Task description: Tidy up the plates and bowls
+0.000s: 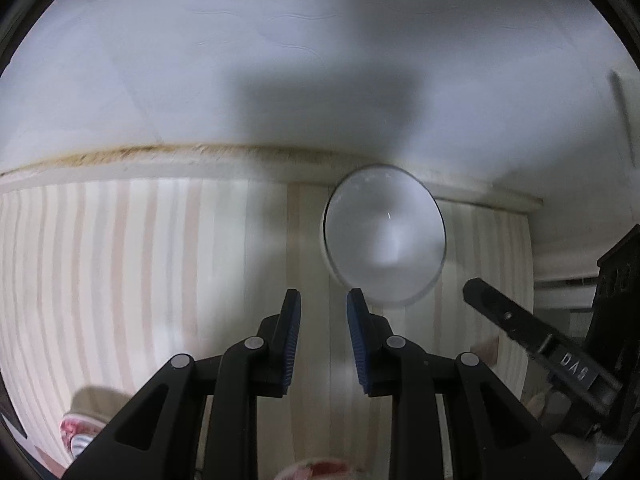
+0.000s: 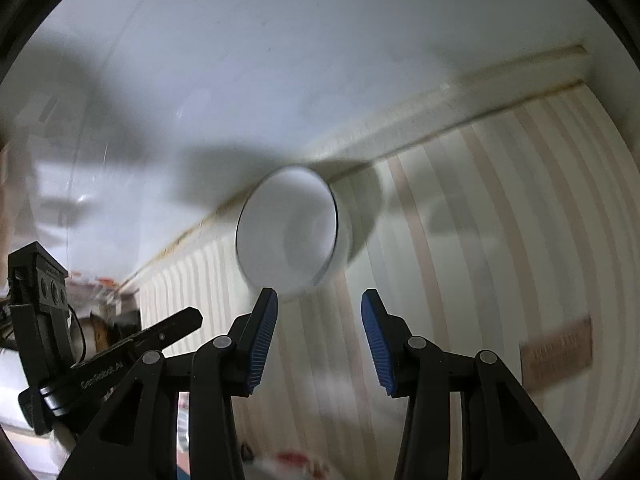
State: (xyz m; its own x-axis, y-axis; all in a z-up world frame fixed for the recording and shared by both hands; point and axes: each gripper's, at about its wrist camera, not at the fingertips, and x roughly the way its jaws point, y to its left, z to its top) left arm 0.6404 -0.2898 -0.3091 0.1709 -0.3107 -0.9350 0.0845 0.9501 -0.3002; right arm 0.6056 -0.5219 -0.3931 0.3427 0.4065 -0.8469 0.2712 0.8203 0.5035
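Both jaws are hovering empty, parted, just short of the white bowl.

I'm holding the left gripper [image 1: 323,306] and right gripper [image 2: 319,307] near the bowl [image 1: 384,236], which is lying tipped against the wall on the striped worktop [image 1: 160,260]; nudging its rim could be rolling it away.

A bowl [image 1: 384,236] [image 2: 288,236] sits on the table [image 1: 160,280] near the wall [image 1: 280,60], ahead of both my grippers.

**Readable lettering**

White "DAS", upside down, stands on the black plastic right gripper [image 1: 496,310] in the left wrist view; "GenRobot.AI" runs along the black plastic left gripper [image 2: 176,320]; the brown rectangular label [image 2: 557,354] is too blurred.
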